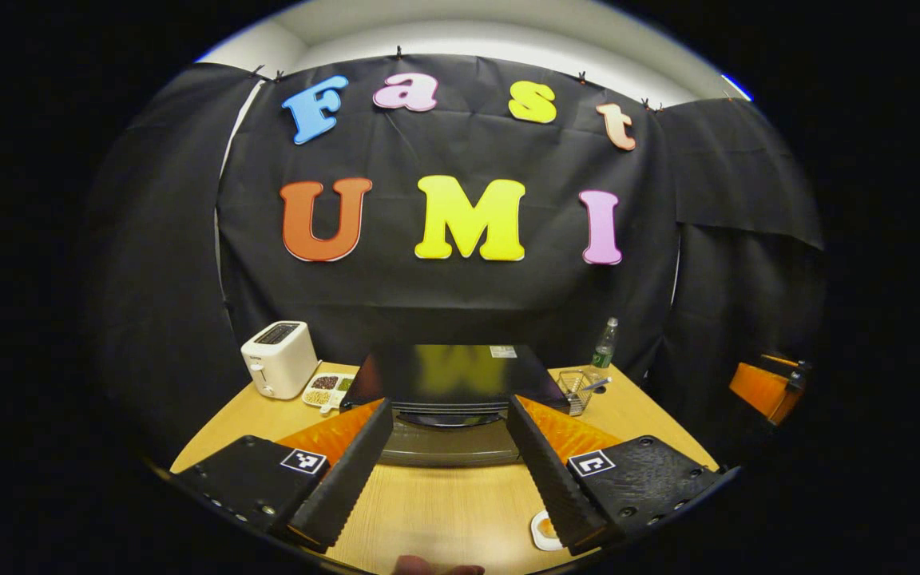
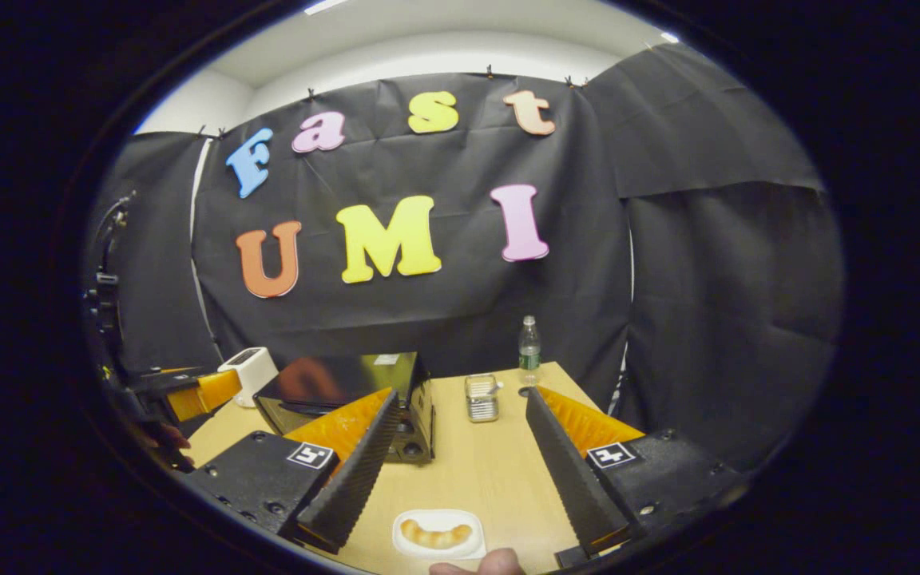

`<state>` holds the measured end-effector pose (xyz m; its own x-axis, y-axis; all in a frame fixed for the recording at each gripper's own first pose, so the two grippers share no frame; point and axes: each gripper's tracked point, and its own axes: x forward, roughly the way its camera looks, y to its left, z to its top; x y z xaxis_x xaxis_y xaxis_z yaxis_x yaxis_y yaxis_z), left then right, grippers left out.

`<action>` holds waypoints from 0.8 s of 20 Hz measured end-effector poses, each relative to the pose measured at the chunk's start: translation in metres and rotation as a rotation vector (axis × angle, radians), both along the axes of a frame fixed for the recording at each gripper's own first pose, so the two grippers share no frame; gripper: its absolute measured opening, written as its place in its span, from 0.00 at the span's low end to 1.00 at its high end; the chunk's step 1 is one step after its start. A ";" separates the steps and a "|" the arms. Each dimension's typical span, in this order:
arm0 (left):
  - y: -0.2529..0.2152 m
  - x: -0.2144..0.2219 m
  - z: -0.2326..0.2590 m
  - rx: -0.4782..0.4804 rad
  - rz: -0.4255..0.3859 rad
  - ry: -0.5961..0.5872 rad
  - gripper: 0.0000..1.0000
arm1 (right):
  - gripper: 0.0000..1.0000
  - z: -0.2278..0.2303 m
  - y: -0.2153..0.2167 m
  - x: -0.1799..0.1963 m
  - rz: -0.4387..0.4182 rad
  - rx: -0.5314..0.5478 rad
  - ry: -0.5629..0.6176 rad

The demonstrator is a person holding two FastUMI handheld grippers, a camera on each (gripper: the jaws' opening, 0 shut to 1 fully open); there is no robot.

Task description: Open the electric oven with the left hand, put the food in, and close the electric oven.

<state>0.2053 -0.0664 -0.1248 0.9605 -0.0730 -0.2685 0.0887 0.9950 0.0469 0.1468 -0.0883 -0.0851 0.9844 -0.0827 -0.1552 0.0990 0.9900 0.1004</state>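
I'm holding both grippers' ribbed black jaws wide apart: left gripper [image 1: 448, 471] facing the boxy, glossy black oven [image 1: 448, 383] on the wooden desk [image 1: 444, 511]; right gripper [image 2: 460, 471] hovering over the curved pastry [image 2: 436, 533] on its white tray [image 2: 408, 549].

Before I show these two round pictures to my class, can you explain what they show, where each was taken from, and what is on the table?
A person holds a two-finger gripper in each hand, each carrying a camera. In the left gripper view, the open left gripper faces the oven, door shut. In the right gripper view, the open right gripper hangs above the plate holding the food. Neither gripper holds anything. On the table also stand a toaster, a snack tray, a wire basket and a bottle.
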 end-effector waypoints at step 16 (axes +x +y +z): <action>-0.001 0.108 -0.092 0.035 0.011 0.177 0.96 | 0.97 -0.041 -0.073 -0.003 -0.181 0.052 0.111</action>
